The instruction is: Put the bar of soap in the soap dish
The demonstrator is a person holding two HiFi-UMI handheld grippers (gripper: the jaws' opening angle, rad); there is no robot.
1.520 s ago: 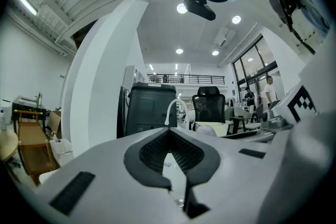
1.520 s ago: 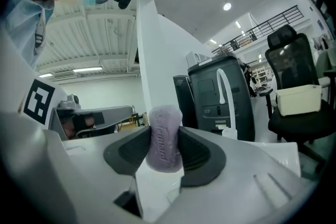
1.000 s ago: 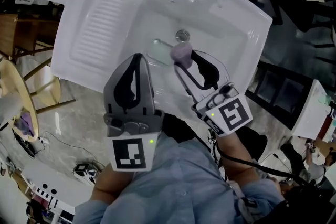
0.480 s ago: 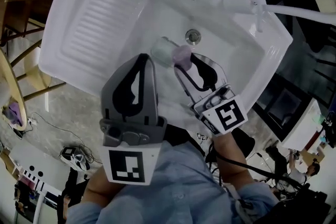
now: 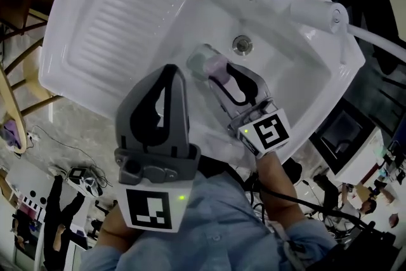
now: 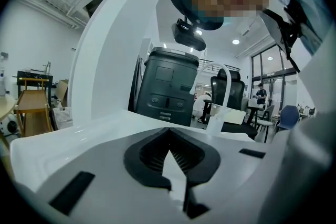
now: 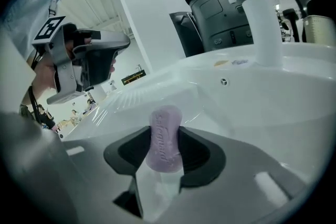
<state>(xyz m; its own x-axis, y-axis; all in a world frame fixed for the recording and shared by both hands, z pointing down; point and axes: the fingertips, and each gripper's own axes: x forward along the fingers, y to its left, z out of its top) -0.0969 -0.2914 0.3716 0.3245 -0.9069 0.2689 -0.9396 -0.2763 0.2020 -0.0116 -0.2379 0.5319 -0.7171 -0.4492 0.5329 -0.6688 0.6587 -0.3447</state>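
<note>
White sink basin (image 5: pixel 114 22) filled the head view, drain (image 5: pixel 241 44) at the back. R gripper (image 5: pixel 222 73) clamped the purple bar of soap (image 7: pixel 165 136) betw. its pads, jaws spread wide on it. The bar stood on edge, long axis running up out of the claw. Pale translucent soap dish (image 5: pixel 198 60) sat on the basin floor just left of the bar, edges overlapping in the head view. L gripper (image 5: pixel 168 70) was pinched closed & empty, beside the dish. My read: lower, shift slightly left, lay it flat.
</note>
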